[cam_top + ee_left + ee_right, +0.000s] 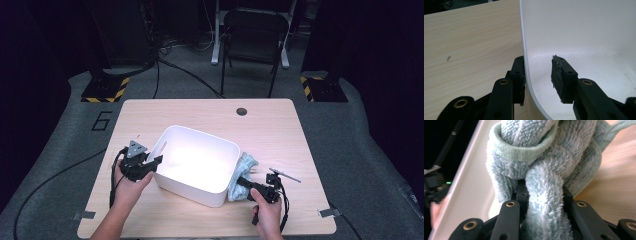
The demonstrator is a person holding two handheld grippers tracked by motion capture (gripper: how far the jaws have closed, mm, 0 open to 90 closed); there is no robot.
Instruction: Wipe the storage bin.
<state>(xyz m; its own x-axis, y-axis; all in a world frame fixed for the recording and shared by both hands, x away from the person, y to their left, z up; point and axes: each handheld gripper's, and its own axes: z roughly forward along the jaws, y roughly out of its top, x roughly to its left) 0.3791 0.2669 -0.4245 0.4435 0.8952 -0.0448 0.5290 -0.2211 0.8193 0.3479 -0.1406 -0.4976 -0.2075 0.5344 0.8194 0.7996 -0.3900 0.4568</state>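
A dim recording lab: a wooden table (280,125) on grey carpet, hazard-striped stand bases (102,91), trailing cables, black curtains.

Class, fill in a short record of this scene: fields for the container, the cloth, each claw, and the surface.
container: white bin, open top, on the table
cloth: light blue towel, outside the bin's right wall
left claw: jaws straddle the bin's left wall, one outside, one inside with a gap
right claw: shut on the towel
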